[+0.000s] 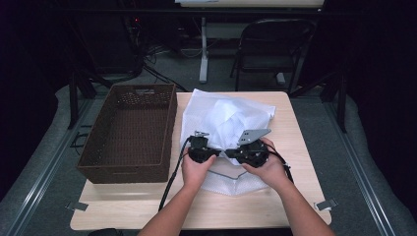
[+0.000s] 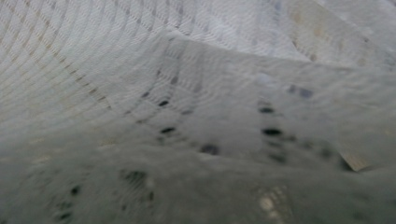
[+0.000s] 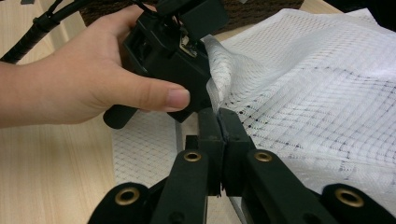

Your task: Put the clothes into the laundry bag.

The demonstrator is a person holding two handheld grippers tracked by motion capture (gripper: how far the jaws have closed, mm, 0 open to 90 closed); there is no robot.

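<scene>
Plainly unlabelled white mesh cloth point(image 1: 231, 118)

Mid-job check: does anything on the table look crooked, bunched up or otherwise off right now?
The white mesh bag is crumpled and heaped rather than flat, bulging up in the middle of the table. The right gripper is shut on a bunched edge of it. The brown basket sits squarely and looks fine.

The high view is dim overall: the room around the surface point(image 1: 295, 196) is nearly black, and light from above falls mainly on the surface and the white mesh cloth point(image 1: 231, 118), whose top glares. The left gripper view is blurred and out of focus, with grey shading towards the bottom. The right gripper view is bright and sharp on the cloth; its black claw point(image 3: 218, 126) reads dark with little detail.
</scene>
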